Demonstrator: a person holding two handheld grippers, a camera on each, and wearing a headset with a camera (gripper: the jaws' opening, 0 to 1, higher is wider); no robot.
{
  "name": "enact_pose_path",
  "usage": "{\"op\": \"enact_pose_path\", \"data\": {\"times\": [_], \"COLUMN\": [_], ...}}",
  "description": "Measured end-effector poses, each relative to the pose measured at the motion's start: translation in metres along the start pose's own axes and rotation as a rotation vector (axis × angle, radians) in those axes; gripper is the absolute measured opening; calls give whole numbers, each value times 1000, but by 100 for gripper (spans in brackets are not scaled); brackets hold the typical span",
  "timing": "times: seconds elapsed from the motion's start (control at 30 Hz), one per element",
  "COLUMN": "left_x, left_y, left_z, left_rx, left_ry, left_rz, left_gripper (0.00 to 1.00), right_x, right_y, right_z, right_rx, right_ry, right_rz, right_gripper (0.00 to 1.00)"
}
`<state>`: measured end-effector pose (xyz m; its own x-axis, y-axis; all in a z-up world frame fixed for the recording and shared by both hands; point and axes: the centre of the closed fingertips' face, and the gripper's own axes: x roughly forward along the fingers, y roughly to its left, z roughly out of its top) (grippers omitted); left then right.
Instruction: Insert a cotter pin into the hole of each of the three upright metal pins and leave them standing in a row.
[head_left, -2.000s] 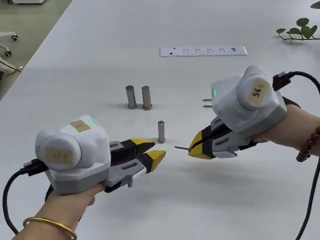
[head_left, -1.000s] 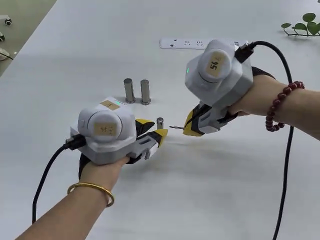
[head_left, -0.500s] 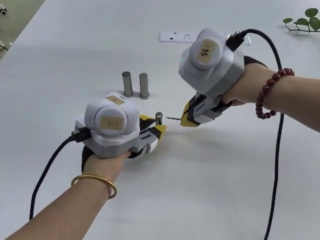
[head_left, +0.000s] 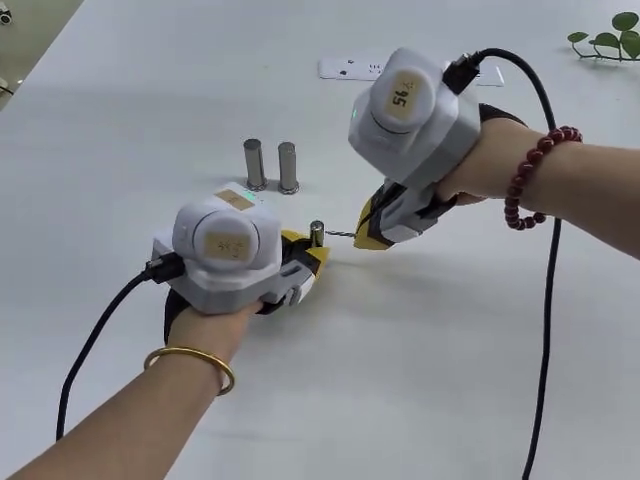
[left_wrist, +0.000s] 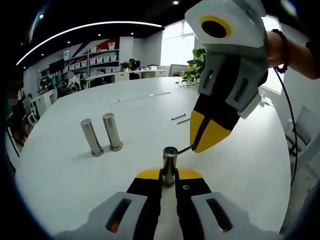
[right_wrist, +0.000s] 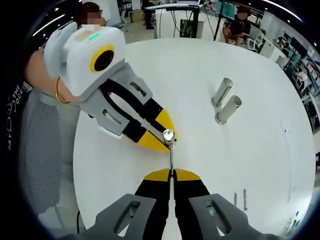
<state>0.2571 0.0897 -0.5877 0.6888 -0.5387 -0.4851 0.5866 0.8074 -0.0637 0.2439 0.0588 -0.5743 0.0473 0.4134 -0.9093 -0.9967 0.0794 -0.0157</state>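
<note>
Sticker (head_left: 404, 89) "56" on right hand-held gripper (head_left: 360, 239)

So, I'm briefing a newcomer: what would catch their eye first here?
Mid-table, the left claw clamps one upright metal pin, while the right claw holds a cotter pin with its tip near that pin's top. Behind them two more metal pins stand side by side.
</note>
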Motion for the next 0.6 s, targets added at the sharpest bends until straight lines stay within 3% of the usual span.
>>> {"op": "enact_pose_path", "data": {"times": [0.6], "left_x": [2], "left_y": [2], "left_z": [0], "left_rx": [13], "left_ry": [-1], "left_rz": [19], "left_gripper": [7], "right_x": [-3], "right_y": [1], "right_z": [5], "right_rx": [-8], "right_ry": [1], "right_rz": [0], "right_gripper": [0]}}
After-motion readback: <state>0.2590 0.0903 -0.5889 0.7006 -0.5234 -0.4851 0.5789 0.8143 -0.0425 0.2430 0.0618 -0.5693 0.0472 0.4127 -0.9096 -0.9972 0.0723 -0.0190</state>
